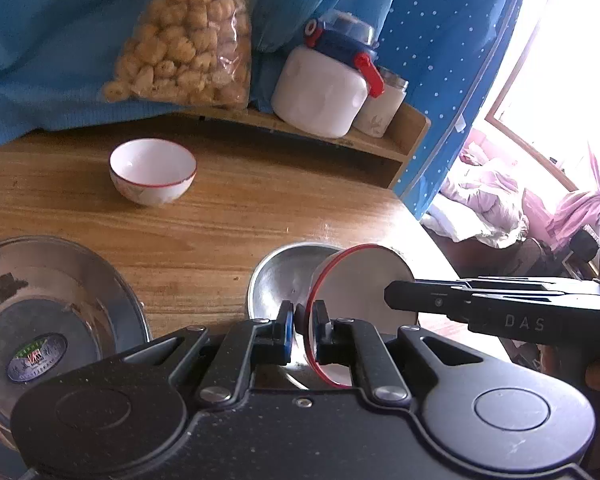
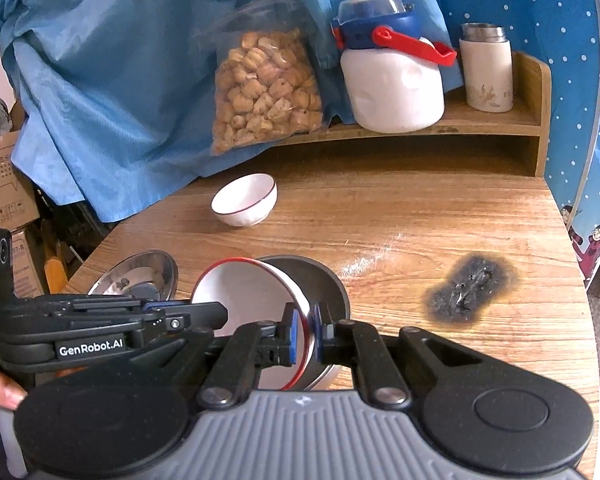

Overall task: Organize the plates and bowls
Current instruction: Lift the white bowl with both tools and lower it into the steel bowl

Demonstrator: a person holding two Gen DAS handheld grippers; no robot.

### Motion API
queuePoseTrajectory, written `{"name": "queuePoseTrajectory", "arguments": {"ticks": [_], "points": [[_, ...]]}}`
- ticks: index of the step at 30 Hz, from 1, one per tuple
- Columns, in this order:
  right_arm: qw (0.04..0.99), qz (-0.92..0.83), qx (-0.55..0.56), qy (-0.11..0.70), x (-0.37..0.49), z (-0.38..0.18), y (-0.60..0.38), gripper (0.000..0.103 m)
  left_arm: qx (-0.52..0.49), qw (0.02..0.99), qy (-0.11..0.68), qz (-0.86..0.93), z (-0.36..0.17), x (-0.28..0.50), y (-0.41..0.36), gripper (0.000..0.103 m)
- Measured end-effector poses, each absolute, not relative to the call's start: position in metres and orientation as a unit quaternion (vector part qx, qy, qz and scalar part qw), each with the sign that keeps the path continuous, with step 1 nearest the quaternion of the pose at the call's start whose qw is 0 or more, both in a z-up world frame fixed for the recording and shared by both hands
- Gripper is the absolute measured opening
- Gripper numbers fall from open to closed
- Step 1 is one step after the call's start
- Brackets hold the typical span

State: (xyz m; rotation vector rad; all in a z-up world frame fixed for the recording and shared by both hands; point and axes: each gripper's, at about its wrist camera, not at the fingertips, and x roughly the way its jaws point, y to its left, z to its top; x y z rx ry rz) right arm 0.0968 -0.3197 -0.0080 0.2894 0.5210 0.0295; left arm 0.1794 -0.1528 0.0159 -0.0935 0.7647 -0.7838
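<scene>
Both tongs grip one red-rimmed white bowl [image 2: 252, 304], tilted on its side over a small steel bowl [image 2: 324, 280] near the front of the counter [image 2: 420, 220]. The left tongs [image 1: 305, 322] are nearly closed, pinching the rim wall. The right tongs [image 2: 305, 328] are likewise closed on the rim at another point.

Handling judgement: the held bowl looks glazed ceramic, so rigid, moderately heavy, slick and liable to chip against steel. The thin rim is the only practical hold; a slipping pinch would let it rotate.

A second white bowl [image 1: 153, 172] stands upright further back, well apart. A large steel basin [image 1: 52, 312] sits at the left.

Clearances: the counter edge runs close on the right, beside a scorched patch [image 2: 470, 290]. Open surface lies between the bowls. The rear shelf [image 2: 500, 120], carrying a snack bag [image 2: 264, 88], a white jar [image 2: 392, 84] and a flask [image 2: 488, 68], limits the reach backward
</scene>
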Motion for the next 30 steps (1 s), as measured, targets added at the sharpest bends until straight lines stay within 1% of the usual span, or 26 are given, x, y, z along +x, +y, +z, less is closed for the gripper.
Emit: {"name": "queuePoseTrajectory", "arguments": {"ticks": [14, 20, 30], "points": [[0.948, 0.022, 0.152, 0.277, 0.110, -0.015, -0.326, 0.010, -0.056, 0.849, 0.379, -0.365, 0.011, 0.189, -0.153, 0.009], [0.945, 0.023, 0.154, 0.287, 0.119, -0.021, -0.328, 0.012, -0.062, 0.849, 0.377, -0.365, 0.011, 0.192, -0.153, 0.012], [0.948, 0.021, 0.146, 0.281, 0.120, -0.022, -0.329, 0.014, -0.095, 0.851, 0.366, -0.364, 0.012, 0.202, -0.148, 0.014]]}}
